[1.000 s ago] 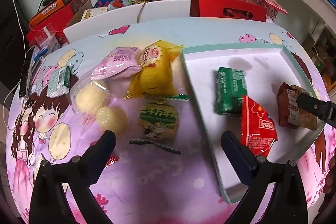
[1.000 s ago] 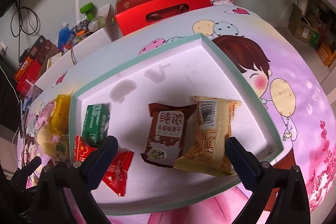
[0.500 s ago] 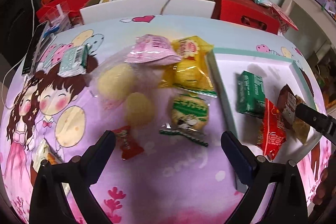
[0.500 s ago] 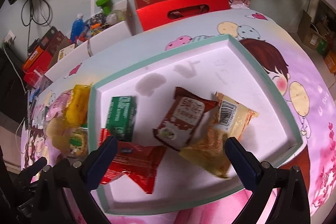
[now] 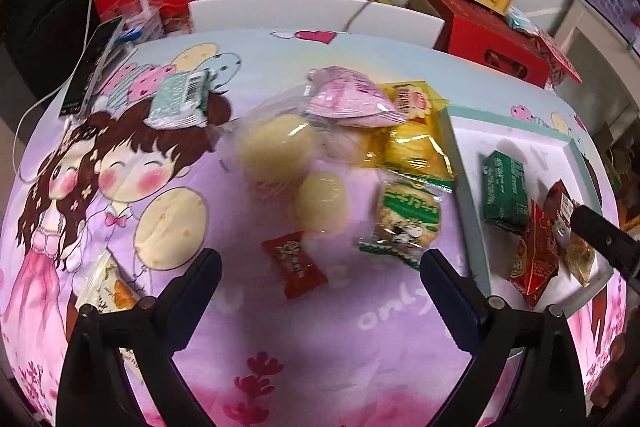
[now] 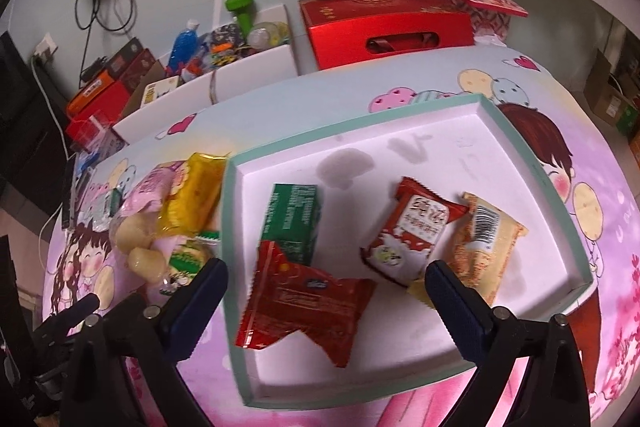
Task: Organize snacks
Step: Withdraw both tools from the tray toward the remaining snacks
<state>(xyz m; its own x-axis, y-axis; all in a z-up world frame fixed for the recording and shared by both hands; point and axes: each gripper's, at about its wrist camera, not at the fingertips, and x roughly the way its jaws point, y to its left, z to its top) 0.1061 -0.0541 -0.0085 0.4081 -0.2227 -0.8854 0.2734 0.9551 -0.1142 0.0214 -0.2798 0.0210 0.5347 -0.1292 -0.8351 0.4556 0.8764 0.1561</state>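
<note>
My left gripper [image 5: 318,285] hangs spread and empty over the small red candy [image 5: 294,264]; I'd descend straight, pinch its middle, then carry it right into the tray [image 6: 234,211] holding 4 snacks. Right gripper [image 6: 326,285] is also spread, holding nothing.

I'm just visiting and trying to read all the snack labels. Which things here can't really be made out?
- Clear bag of pale buns: left wrist view, motion blur smears it.
- Beige packet: right wrist view, part behind the brown packet and a gripper finger.
- Packet at lower left: left wrist view, partly behind a gripper finger.
</note>
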